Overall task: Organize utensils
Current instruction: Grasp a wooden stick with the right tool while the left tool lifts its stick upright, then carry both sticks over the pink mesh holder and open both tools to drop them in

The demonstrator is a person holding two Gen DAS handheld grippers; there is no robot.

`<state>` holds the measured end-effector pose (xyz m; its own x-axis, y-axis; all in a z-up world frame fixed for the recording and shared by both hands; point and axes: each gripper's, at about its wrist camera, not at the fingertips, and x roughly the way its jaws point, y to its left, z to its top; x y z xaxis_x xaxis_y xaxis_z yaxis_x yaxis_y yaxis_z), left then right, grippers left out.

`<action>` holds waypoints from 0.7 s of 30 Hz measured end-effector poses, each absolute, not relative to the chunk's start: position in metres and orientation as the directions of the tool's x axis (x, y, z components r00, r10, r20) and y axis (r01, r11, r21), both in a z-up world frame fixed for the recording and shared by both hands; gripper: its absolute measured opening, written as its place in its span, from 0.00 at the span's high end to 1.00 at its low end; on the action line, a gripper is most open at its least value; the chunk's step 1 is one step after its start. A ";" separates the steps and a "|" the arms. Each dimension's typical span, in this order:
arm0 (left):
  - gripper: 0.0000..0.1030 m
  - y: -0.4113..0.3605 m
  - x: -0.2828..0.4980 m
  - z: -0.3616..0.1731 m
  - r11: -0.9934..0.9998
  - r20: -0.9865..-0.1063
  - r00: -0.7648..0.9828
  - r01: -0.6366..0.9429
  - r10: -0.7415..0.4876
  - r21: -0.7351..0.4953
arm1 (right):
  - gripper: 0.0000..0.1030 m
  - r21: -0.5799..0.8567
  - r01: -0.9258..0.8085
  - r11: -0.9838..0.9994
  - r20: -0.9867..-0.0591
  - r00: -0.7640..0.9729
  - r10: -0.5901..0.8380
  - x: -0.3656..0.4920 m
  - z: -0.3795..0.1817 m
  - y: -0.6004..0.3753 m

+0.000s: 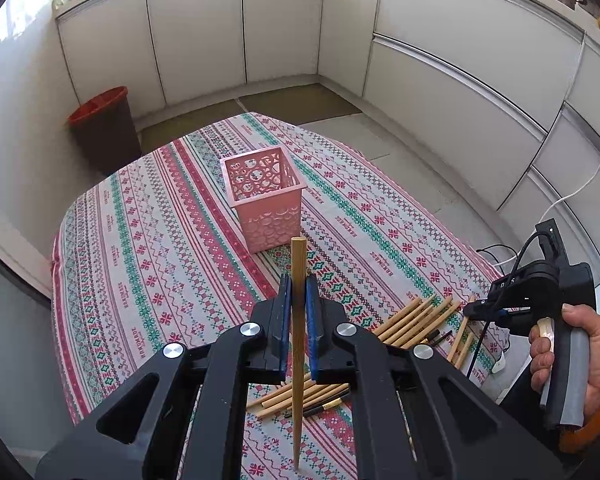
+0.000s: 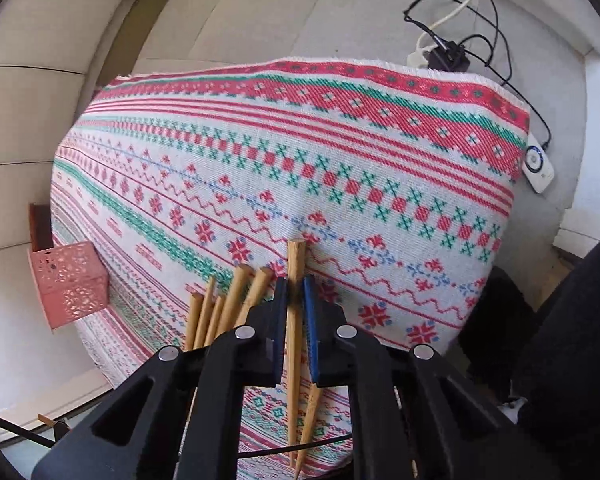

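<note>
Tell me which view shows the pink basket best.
The left wrist view. There the pink basket stands upright near the middle of the patterned tablecloth, with its open top and perforated walls fully visible. The right wrist view shows it only at the left edge, small, distorted and from the side.

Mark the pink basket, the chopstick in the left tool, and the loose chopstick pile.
pink basket [image 1: 272, 220]: left wrist view, front wall.
chopstick [image 1: 299, 276]: left wrist view, shaft above the pads.
chopstick pile [image 1: 412, 320]: left wrist view, middle of bundle.
</note>
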<state>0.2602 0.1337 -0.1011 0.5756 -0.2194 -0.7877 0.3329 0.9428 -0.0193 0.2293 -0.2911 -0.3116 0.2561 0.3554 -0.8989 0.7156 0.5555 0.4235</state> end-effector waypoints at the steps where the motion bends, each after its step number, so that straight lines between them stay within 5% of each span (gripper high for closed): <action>1: 0.94 0.133 0.260 -0.100 0.943 -0.787 0.577 0.333 -0.218 -0.018 | 0.92 0.431 0.709 0.559 -0.896 0.263 0.358 0.231 -0.311 -0.289; 21: 0.94 0.145 0.248 -0.022 0.963 -0.669 0.700 0.253 -0.251 -0.096 | 0.92 0.563 0.198 0.802 -0.735 0.564 0.376 0.216 -0.111 -0.245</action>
